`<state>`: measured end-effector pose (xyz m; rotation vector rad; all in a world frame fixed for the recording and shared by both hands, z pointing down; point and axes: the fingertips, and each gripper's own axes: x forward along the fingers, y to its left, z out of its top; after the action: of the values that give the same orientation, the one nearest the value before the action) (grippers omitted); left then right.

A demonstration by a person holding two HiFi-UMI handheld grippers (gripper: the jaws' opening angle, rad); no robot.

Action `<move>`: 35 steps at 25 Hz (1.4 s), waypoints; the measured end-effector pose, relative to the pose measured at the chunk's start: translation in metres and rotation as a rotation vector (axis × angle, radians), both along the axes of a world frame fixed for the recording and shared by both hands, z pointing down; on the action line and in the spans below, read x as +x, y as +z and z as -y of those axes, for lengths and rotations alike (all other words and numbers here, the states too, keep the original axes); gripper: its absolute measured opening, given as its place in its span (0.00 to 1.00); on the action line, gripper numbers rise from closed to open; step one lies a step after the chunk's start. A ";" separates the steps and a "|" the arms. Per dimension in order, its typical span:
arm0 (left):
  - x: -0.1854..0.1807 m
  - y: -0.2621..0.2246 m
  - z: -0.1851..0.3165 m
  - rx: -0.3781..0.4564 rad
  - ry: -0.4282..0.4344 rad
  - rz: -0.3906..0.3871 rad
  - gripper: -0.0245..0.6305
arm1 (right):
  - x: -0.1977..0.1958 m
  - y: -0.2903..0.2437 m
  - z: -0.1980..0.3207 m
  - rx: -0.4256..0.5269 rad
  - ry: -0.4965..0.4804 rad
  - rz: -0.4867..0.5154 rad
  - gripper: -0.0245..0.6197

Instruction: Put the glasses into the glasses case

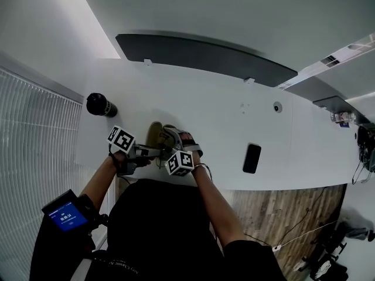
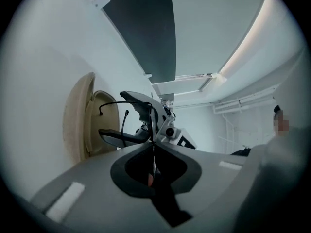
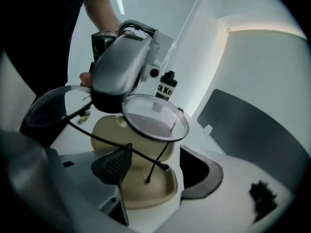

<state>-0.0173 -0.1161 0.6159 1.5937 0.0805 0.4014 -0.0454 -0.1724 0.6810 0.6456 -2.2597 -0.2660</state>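
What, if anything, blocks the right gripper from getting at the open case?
Probably little, so yes: the right gripper has its jaws wide apart, with the case just ahead between them. Only the glasses, held above by the left gripper, dangle their arms over it.

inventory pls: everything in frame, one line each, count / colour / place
glasses: 1, clear lenses and thin dark frame, held over the glasses case
glasses case: 1, beige, open on the table near the person
bottle: 1, black, on the table, left of the glasses case
phone: 1, black, flat on the table, to the right
table: 1, white, long
left gripper: 1, grey, shut on the glasses
right gripper: 1, grey, open, above the glasses case
forearm device: 1, black with blue screen, on the left forearm
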 end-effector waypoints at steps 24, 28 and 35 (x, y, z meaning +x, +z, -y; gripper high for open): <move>-0.009 0.032 0.026 0.103 -0.036 0.191 0.06 | 0.042 -0.018 0.010 -0.741 0.467 0.537 0.05; -0.006 0.064 0.025 0.063 -0.019 0.227 0.07 | 0.047 -0.009 0.005 -0.688 0.473 0.456 0.05; 0.014 0.087 0.024 0.011 -0.010 0.274 0.07 | 0.080 -0.025 -0.013 -0.580 0.612 0.495 0.05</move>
<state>-0.0030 -0.1405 0.7025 1.5357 -0.1388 0.6090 0.0351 -0.1591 0.6562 1.1095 -2.2773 0.8993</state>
